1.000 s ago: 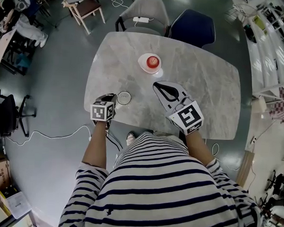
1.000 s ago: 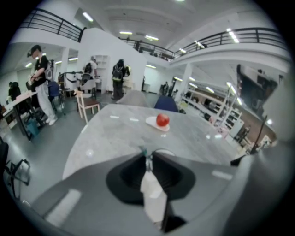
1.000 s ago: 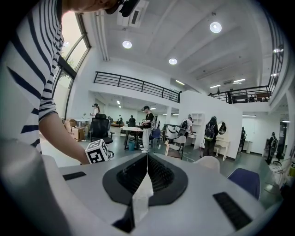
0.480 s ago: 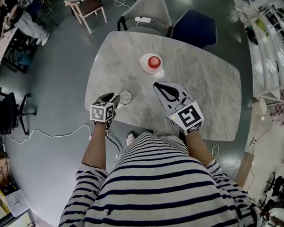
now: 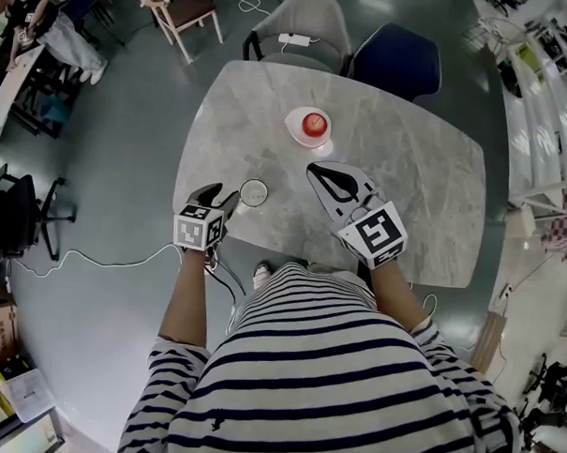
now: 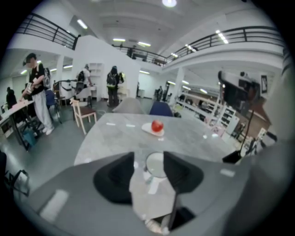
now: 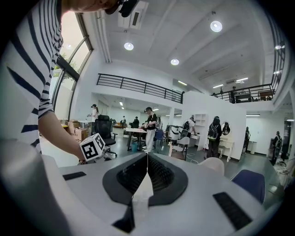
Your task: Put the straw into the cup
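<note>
A clear glass cup (image 5: 254, 192) stands near the front left of the marble table (image 5: 399, 160). In the left gripper view the cup (image 6: 156, 164) shows just beyond the jaws, with a pale streak below its rim; I cannot make out a straw for certain. My left gripper (image 5: 225, 199) sits just left of the cup, open. Its jaws have just been opening and nothing is pressed between them (image 6: 149, 169). My right gripper (image 5: 316, 170) hovers over the table's middle, right of the cup, shut with nothing seen in it (image 7: 147, 157).
A red apple (image 5: 313, 125) lies on a white plate (image 5: 297, 133) toward the far side. A grey chair (image 5: 297, 20) and a blue chair (image 5: 396, 55) stand behind the table. A cable (image 5: 94, 262) trails on the floor at left. People stand in the background at left.
The left gripper's jaws have spread apart and it has drawn back a little from the cup, rising slightly. The right gripper has stayed put.
</note>
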Motion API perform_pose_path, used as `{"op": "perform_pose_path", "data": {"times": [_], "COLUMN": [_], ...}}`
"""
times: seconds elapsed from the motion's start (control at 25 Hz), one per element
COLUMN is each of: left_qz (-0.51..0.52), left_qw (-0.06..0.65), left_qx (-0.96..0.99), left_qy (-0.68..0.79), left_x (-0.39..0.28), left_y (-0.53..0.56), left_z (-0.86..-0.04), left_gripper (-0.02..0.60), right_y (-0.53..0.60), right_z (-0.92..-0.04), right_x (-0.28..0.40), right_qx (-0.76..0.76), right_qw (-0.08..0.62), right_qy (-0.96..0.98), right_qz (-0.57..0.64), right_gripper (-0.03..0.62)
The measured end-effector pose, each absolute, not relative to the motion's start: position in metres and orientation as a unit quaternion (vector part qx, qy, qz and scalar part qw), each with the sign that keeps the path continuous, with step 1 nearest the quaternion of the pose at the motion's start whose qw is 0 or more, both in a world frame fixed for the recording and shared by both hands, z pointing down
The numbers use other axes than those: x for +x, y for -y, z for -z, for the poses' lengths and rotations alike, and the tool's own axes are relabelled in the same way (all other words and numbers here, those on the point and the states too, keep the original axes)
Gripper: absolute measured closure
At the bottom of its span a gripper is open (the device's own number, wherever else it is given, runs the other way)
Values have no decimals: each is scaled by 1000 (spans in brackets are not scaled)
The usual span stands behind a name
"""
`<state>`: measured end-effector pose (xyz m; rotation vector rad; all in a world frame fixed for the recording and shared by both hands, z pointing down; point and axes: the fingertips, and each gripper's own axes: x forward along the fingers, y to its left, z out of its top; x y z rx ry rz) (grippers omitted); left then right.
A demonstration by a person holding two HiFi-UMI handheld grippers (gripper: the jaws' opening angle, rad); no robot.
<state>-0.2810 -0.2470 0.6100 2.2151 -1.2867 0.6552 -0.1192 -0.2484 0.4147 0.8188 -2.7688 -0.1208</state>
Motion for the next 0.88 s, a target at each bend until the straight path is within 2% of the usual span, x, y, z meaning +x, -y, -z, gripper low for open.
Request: {"op": "perform_pose_path", "data": {"times": [0.28, 0.52, 0.88], "left_qz": [-223, -160, -119], "left_qw": [201, 155, 73], "left_qx": [820, 837, 852], "left_qy": [487, 500, 505], "left_x": [-284, -281, -268], "left_y": [239, 237, 233], "left_z": [-569, -514, -443], "left_gripper": [382, 388, 511], "right_y": [248, 247, 243], "right_z": [-411, -411, -403], "right_x": [-126, -127, -133], "right_qx": [272, 267, 257], "right_qw": [123, 119, 112], "right_qy": [953, 955, 958], "right_qz": [44, 46, 54], "right_gripper": [588, 588, 588]}}
